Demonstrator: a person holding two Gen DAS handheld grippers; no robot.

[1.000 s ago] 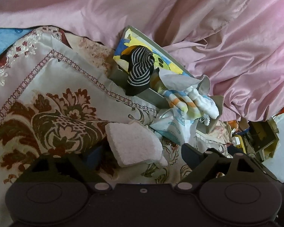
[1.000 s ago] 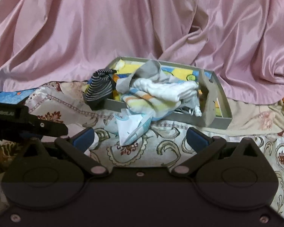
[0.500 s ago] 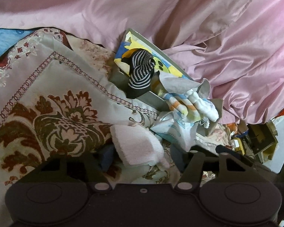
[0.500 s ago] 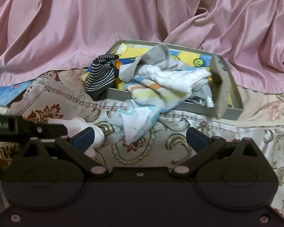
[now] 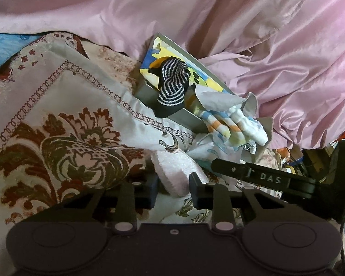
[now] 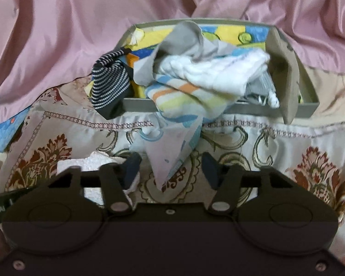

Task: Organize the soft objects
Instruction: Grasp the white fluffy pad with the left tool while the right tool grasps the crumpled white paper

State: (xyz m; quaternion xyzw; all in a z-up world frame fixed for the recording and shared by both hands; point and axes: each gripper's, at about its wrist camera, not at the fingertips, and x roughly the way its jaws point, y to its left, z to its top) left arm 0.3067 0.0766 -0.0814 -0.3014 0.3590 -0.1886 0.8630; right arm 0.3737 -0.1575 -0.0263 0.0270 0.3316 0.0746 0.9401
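Note:
On the floral cover lies a pale pink fluffy cloth (image 5: 172, 172), and my left gripper (image 5: 173, 189) pinches it as its jaws keep closing. The right view shows that cloth (image 6: 89, 163) at lower left. Behind it stands a grey box (image 6: 138, 104) with a bright printed lining, heaped with clothes. A black-and-white striped sock (image 6: 110, 80) droops over its front wall, beside a pastel striped cloth (image 6: 184, 96) and a white one (image 6: 218, 73). The tip of a pale printed cloth (image 6: 170, 161) hangs out of the box between the closing jaws of my right gripper (image 6: 170, 171), untouched by either pad.
A pink satin sheet (image 6: 57, 34) rises behind the box (image 5: 147, 92). The floral embroidered cover (image 5: 69, 138) spreads under everything. Blue fabric (image 5: 2, 50) shows at far left. A black bar marked DAS (image 5: 264, 177) crosses the left view's right side, with clutter (image 5: 310, 158) beyond it.
My left jaws have closed in on the pink fluffy cloth. The right gripper moved forward to the box, its jaws narrowed around the hanging cloth tip, and it came into the left view.

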